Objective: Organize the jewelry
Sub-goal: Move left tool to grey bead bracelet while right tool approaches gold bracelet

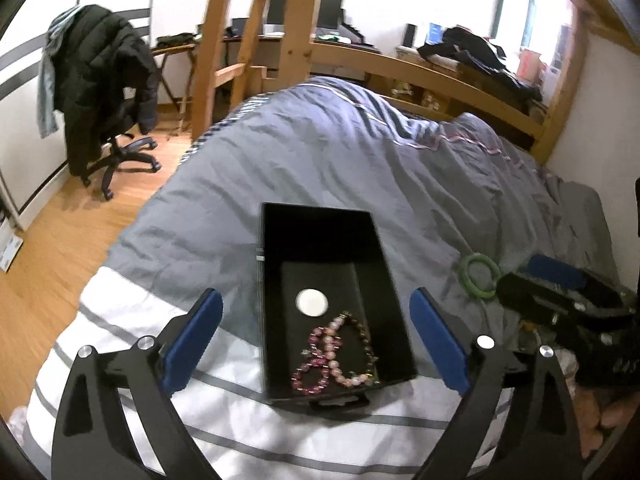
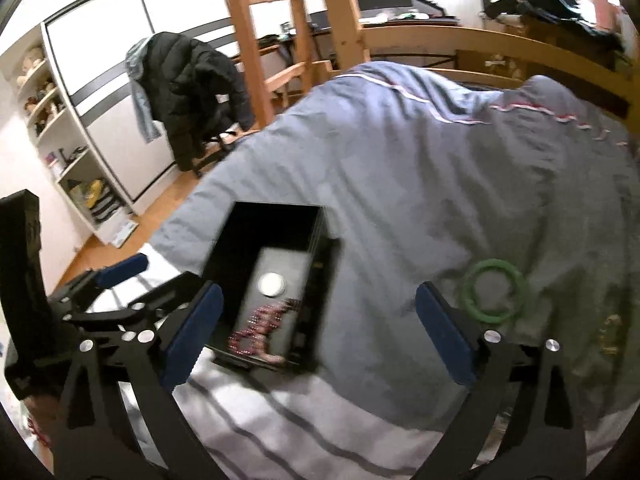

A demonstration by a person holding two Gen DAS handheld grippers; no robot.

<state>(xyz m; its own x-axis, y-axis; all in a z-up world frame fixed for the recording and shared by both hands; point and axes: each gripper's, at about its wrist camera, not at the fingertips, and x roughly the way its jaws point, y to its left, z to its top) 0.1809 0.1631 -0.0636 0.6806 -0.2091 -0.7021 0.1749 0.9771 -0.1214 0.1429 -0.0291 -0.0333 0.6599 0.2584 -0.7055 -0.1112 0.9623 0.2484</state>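
A black open jewelry box (image 1: 316, 232) lies on the grey duvet (image 1: 360, 152). It holds pink bead bracelets (image 1: 320, 356), a dark bead bracelet (image 1: 362, 334) and a white round disc (image 1: 312, 303). My left gripper (image 1: 316, 340) is open and empty, its blue pads on either side of the box. A green bangle (image 2: 494, 291) lies on the duvet right of the box (image 2: 276, 224); it also shows in the left wrist view (image 1: 479, 275). My right gripper (image 2: 316, 332) is open and empty, just left of and near the bangle. A faint gold chain (image 2: 610, 334) lies near the right edge.
A wooden bed frame and ladder (image 1: 256, 28) stand behind the bed. An office chair with a black jacket (image 1: 104, 92) stands on the wooden floor at left. White shelves (image 2: 60, 140) line the left wall. A desk with monitors (image 1: 320, 12) is at the back.
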